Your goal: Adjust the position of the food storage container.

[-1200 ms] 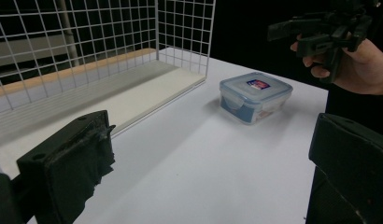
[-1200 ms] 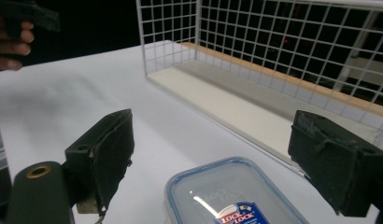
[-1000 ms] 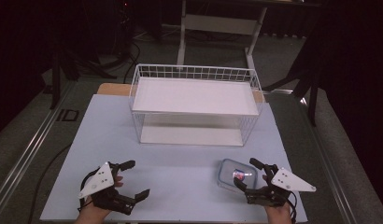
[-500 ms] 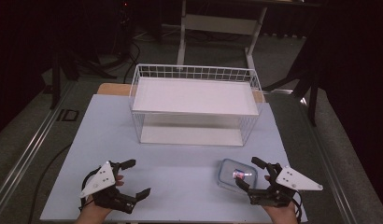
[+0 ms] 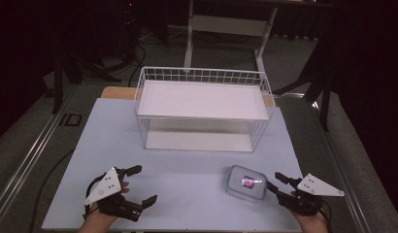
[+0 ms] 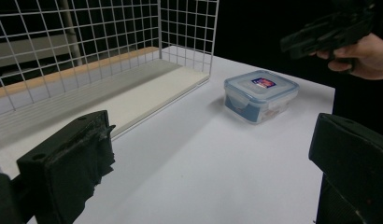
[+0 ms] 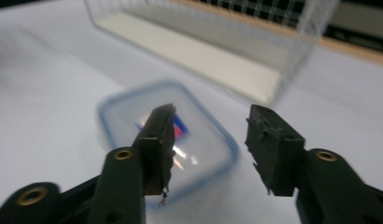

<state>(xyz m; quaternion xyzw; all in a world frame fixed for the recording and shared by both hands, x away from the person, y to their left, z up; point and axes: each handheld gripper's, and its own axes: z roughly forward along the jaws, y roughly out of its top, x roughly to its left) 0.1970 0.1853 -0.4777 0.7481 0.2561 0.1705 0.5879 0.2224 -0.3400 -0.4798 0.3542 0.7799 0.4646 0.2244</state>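
A small clear plastic box point(image 5: 245, 183) with a blue-rimmed lid and a label lies on the pale table point(image 5: 187, 174) at the front right. Just right of it is my right gripper point(image 5: 274, 181); its jaws have just been closing and stand apart with nothing between them. From the right gripper view, the blurred box point(image 7: 119, 121) lies beyond the right gripper point(image 7: 213, 119). At the front left, my left gripper point(image 5: 143, 184) is open wide and empty. The left gripper view looks past the left gripper point(image 6: 213, 135) to the box point(image 6: 260, 95) and the other hand's gripper point(image 6: 329, 32).
A white wire basket point(image 5: 202, 104) with a white shelf board stands across the middle of the table, behind both grippers. The table's right edge runs close to the right hand. Dark floor, stands and cables surround the table.
The right gripper has shifted a little to the right, away from the box, and its jaws have narrowed. The box and the left gripper have stayed where they were.
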